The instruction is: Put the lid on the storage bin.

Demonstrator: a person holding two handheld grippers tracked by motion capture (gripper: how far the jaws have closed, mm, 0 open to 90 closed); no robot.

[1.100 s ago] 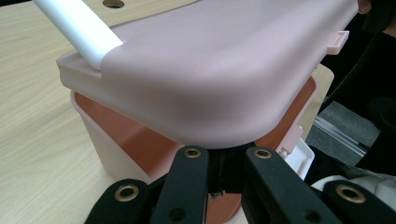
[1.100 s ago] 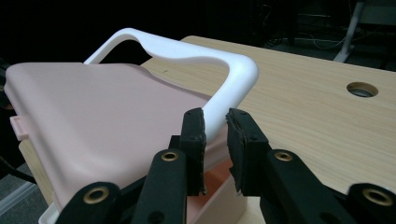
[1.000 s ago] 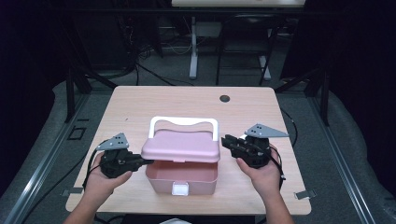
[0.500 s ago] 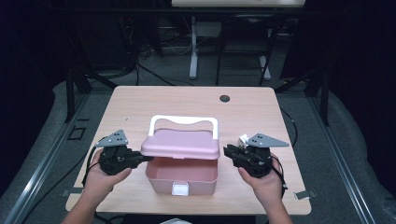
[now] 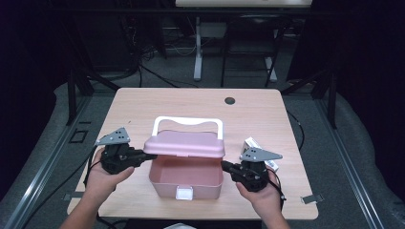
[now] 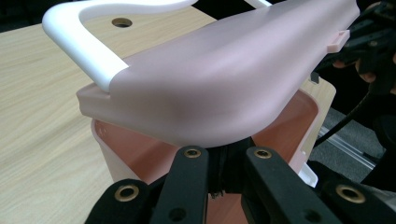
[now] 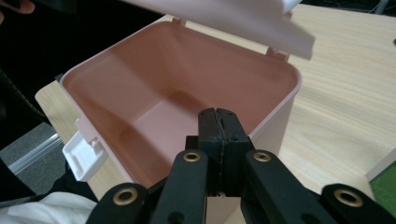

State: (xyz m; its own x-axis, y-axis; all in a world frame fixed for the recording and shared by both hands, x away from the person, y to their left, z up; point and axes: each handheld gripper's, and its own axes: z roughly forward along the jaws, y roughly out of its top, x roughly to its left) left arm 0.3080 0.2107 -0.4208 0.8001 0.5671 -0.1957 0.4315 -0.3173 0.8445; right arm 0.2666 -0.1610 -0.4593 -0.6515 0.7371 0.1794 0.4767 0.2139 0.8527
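A pink box (image 5: 186,179) with a white latch (image 5: 184,192) stands at the table's near middle. Its lid (image 5: 186,143), which has a white handle (image 5: 187,120), is raised partway. My left gripper (image 5: 143,153) is shut, its tips under the lid's left edge (image 6: 201,116); the lid hides them. My right gripper (image 5: 223,165) sits at the box's right rim and has just been closing. Its jaws (image 7: 218,114) are pressed together with nothing between them, pointing into the bare pink interior (image 7: 159,93).
A small white and green carton (image 5: 252,143) lies on the wooden table (image 5: 267,114) just behind my right hand. A dark round hole (image 5: 229,100) marks the far right of the tabletop. Cables and stand legs cross the floor beyond.
My right hand has sunk and drawn toward the near edge, and its jaws have come together. The white carton behind it now shows. The left hand and the lid stayed put.
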